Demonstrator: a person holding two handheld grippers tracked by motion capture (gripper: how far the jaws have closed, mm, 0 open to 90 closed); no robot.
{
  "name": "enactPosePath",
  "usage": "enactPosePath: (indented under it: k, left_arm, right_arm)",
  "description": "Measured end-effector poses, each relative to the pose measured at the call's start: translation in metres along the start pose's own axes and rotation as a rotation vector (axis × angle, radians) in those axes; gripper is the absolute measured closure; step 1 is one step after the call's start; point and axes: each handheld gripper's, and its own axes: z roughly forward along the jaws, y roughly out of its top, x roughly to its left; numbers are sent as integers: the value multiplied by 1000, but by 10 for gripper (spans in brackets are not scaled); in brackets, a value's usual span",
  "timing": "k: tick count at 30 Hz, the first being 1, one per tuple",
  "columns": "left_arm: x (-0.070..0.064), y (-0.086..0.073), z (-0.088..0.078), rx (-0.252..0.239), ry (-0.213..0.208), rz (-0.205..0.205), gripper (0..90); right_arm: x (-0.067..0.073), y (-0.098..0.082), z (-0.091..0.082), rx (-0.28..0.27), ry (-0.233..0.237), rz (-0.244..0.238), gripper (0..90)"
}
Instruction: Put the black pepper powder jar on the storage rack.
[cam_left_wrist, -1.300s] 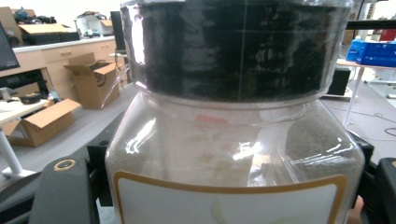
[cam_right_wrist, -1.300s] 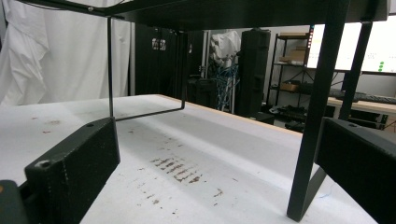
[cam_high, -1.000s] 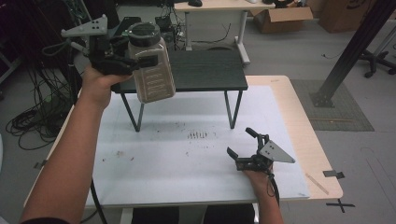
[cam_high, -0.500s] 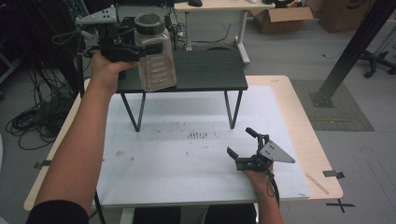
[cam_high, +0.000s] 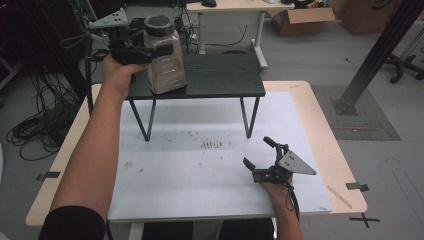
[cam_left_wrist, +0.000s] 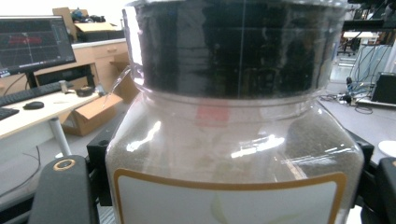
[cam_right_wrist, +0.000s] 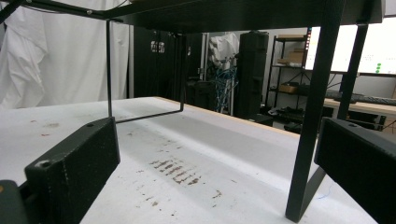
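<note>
A clear plastic jar with a black lid (cam_high: 165, 55), filled with brownish grains, is clamped by the left gripper (cam_high: 142, 47) at the left end of a small black raised shelf (cam_high: 220, 75), probably for placing there. The right gripper (cam_high: 260, 160) is rested wide and empty on the white table mat (cam_high: 175, 175).

Materials / finish

Jar (cam_left_wrist: 233, 158): clear glossy plastic, throwing glare, paper label. Shelf (cam_high: 220, 75): matt black top, thin metal legs. Table (cam_high: 320, 125): pale wood edge showing, matt white stained sheet (cam_high: 200, 175). Gripper pads (cam_right_wrist: 74, 172): looking rough, matt black.
</note>
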Motion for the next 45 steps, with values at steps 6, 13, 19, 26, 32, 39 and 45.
enactPosePath:
  k: [6, 13, 19, 26, 32, 39, 45]
  left_arm:
    - [6, -6, -3, -33, -1, -29, 222]
    - [5, -5, -3, -19, 11, -33, 218]
    - [4, -5, -2, -20, 15, -37, 214]
    - [1, -4, -3, -13, 66, -39, 120]
    - [0, -6, -6, -18, 65, -52, 91]
    - [-2, -7, -9, -14, 70, -67, 47]
    - [-4, -5, -18, 4, 81, -97, 2]
  right_arm:
    - [0, 0, 0, 0, -2, 0, 0]
    - [0, 0, 0, 0, -2, -1, 0]
    - [0, 0, 0, -1, -1, -3, 0]
    - [0, 0, 0, -3, -2, -4, 0]
    - [0, 0, 0, -1, -2, -4, 0]
    - [0, 0, 0, 0, -3, -4, 0]
    - [0, 0, 0, 0, -3, -3, 0]
